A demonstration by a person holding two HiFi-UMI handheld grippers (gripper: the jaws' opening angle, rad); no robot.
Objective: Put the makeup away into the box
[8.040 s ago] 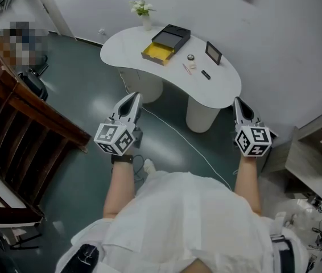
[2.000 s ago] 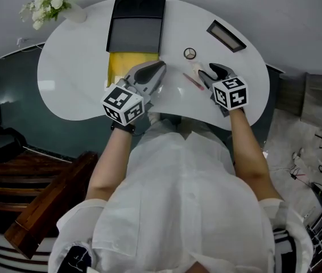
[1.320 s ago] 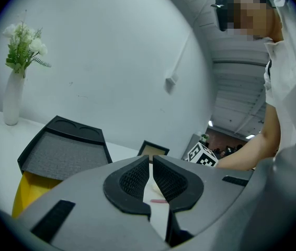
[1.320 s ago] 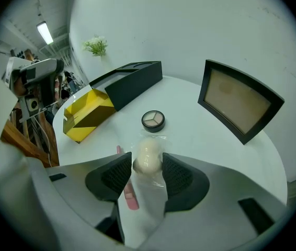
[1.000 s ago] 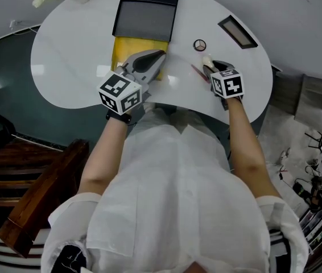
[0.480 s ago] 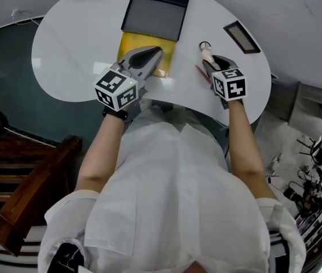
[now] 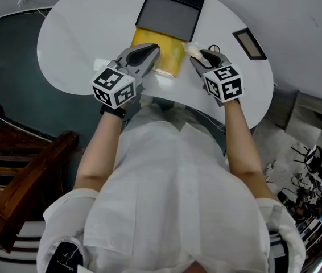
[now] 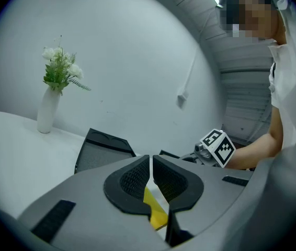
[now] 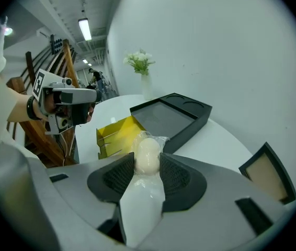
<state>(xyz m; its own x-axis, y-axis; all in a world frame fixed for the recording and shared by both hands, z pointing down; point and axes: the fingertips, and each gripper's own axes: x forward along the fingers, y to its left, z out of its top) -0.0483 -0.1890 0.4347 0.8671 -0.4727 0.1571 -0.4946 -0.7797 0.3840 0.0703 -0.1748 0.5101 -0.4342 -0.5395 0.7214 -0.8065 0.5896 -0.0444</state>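
Head view: your left hand-held gripper (image 7: 151, 51) sits over the near edge of the yellow box (image 7: 171, 51) on the white bench (image 7: 75, 33). Your right hand-held gripper (image 7: 198, 56) pinches the wrapped makeup sponge (image 7: 192, 49). The sponge sticks out at 11 o'clock from the marker cube, just beside the box's right edge. The black lid (image 7: 171, 13) lies at 12 o'clock of the box, touching it. A small frame (image 7: 250, 43) is at 2 o'clock of the right gripper.

Left gripper view: jaws of the left hand-held gripper (image 8: 151, 175) are pressed together, with nothing between them. The yellow box (image 8: 156, 212) shows through the slit at 6 o'clock, the black lid (image 8: 103, 149) at 10 o'clock. A vase with flowers (image 8: 49, 106) stands further out on the bench, also at 10 o'clock. Your right hand-held gripper (image 8: 217, 146) is at 2 o'clock.

Right gripper view: the right hand-held gripper (image 9: 148, 167) is closed on the makeup sponge (image 9: 148, 155), a cream egg shape in a clear wrapper. The yellow box (image 9: 115, 135) is at 11 o'clock, the black lid (image 9: 171, 116) at 12 and the frame (image 9: 265, 174) at 3. Your left hand-held gripper (image 9: 67, 106) is at 10 o'clock.
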